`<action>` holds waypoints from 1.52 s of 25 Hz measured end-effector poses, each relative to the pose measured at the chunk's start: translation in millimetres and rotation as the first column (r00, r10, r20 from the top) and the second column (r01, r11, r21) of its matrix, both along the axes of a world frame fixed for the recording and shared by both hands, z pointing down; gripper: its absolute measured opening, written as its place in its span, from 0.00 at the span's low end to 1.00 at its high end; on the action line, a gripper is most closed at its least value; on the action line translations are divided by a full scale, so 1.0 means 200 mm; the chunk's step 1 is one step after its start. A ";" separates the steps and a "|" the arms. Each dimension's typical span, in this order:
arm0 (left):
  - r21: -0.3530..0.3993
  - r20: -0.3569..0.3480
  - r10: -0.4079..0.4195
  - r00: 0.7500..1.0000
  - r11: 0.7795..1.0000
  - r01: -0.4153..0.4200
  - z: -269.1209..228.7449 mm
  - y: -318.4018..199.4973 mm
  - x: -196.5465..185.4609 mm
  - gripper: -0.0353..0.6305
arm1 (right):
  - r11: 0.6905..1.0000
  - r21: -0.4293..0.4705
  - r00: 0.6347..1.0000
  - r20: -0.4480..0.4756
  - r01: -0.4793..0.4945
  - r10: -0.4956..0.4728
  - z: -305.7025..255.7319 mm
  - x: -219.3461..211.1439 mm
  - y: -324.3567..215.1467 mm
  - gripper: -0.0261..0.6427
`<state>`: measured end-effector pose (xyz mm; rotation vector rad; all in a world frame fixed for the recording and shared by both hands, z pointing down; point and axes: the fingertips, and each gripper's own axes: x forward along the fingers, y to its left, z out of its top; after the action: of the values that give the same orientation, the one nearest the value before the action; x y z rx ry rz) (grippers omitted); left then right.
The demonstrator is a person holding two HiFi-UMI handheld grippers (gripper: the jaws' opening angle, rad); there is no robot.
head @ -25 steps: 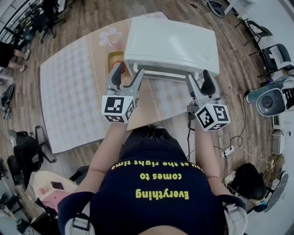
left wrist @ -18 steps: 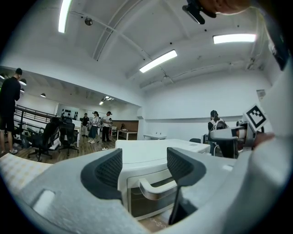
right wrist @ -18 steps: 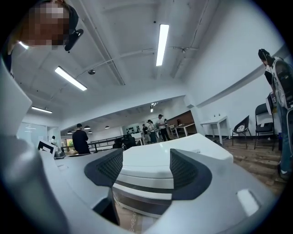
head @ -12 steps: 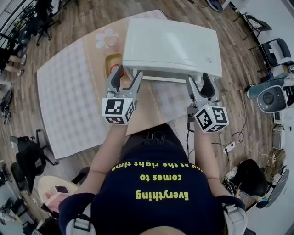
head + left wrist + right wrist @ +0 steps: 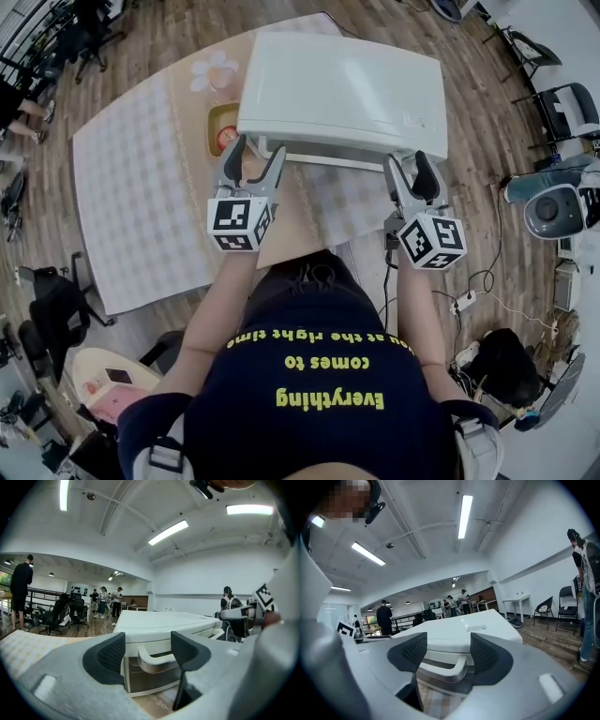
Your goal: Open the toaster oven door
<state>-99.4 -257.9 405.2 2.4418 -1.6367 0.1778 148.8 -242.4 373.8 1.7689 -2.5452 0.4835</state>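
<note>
1. Wood-plank floor (image 5: 487, 131) surrounds a table (image 5: 141, 187) that is covered with a pale checked cloth. Office chairs and cables lie around its edges.
2. On the far side of the table sits the white toaster oven (image 5: 342, 89), its front turned toward the person.
3. Its dark glass door (image 5: 150, 681) stands upright and shut, with a pale curved handle (image 5: 443, 670) running along the top edge.
4. The left gripper (image 5: 257, 150) hovers at the left end of the oven's front, pointing almost level, with its jaws apart. In the left gripper view its 2 dark pads (image 5: 105, 657) flank the handle's left end, and neither presses on it.
5. The right gripper (image 5: 407, 161) hovers at the right end of the front, also nearly level, with its jaws wide apart. They have just been closing a little. The handle's right end shows in the gap between the 2 pads (image 5: 490, 656), but no pad touches it.
6. Each gripper carries a marker cube (image 5: 239, 223) at its rear, and the person's forearms reach out behind them.
7. A yellow dish (image 5: 223, 131) holding something red sits just beside the oven's left side. A pink flower-shaped mat (image 5: 214, 70) lies beyond it on the cloth.
8. Several people (image 5: 21, 592) stand far back in the room, well apart from the table.
</note>
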 end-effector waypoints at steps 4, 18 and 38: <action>-0.011 -0.005 -0.013 1.000 1.000 0.013 0.02 -0.02 -0.01 0.51 | 1.000 -0.022 1.000 0.003 0.004 -0.004 0.05 0.01 0.00 0.47; -0.052 0.007 -0.034 0.999 0.998 0.034 0.08 -0.04 0.01 0.48 | 0.994 -0.105 0.999 -0.023 0.026 -0.029 0.18 0.04 -0.03 0.38; -0.072 -0.005 -0.014 1.000 0.997 0.013 0.10 0.03 0.03 0.40 | 0.984 -0.163 0.997 -0.028 0.072 -0.078 0.25 0.00 0.05 0.27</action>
<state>-93.2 -252.6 425.6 2.3760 -1.6156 0.2240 149.1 -233.1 422.9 1.6074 -2.4601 0.6310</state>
